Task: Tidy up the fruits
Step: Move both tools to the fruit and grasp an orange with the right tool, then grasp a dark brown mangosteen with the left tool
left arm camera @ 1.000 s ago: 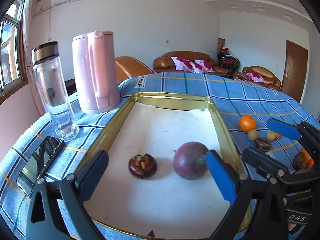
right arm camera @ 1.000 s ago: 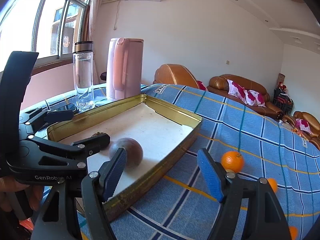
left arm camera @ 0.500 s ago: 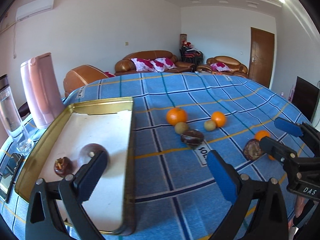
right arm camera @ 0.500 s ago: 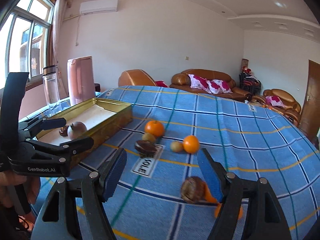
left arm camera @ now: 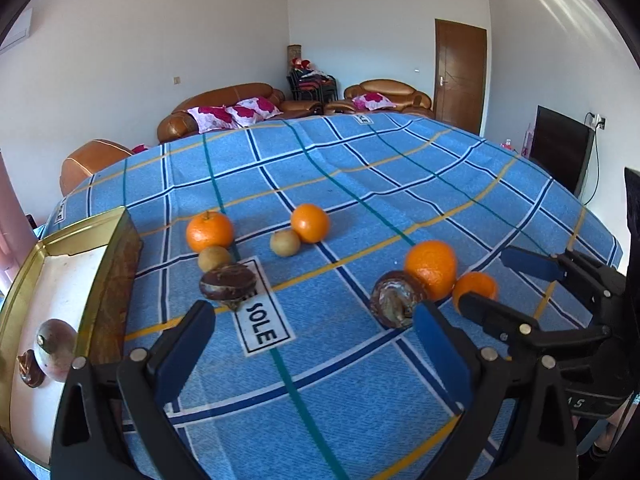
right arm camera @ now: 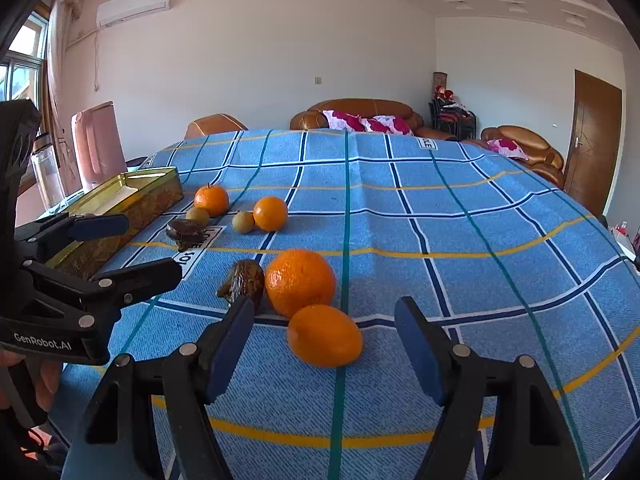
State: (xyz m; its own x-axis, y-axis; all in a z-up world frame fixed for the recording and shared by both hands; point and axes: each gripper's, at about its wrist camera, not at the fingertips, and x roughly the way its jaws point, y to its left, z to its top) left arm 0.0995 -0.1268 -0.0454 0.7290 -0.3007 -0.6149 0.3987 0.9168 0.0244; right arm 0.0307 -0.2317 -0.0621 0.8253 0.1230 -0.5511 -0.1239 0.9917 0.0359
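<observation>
Fruit scattered beside tin

Oranges lie on the blue checked surface [right arm camera: 460,240]: nearest orange [right arm camera: 325,336] sits between the spread, empty fingers of the right gripper [right arm camera: 324,354]. Left gripper [left arm camera: 312,354] hovers released near the tin tray [left arm camera: 16,276].

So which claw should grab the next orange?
Probably the right claw: it is open with the nearest orange between its fingers. The left claw is open over bare cloth.

White walls [right arm camera: 248,60] and ceiling; an air conditioner [right arm camera: 134,5] upper left above a curtained window [right arm camera: 24,68]. Brown leather sofas [right arm camera: 360,114] with pink cushions [right arm camera: 366,122] stand at center, a wooden door [right arm camera: 596,136] at right. Sunlight streaks the upper right wall.
</observation>
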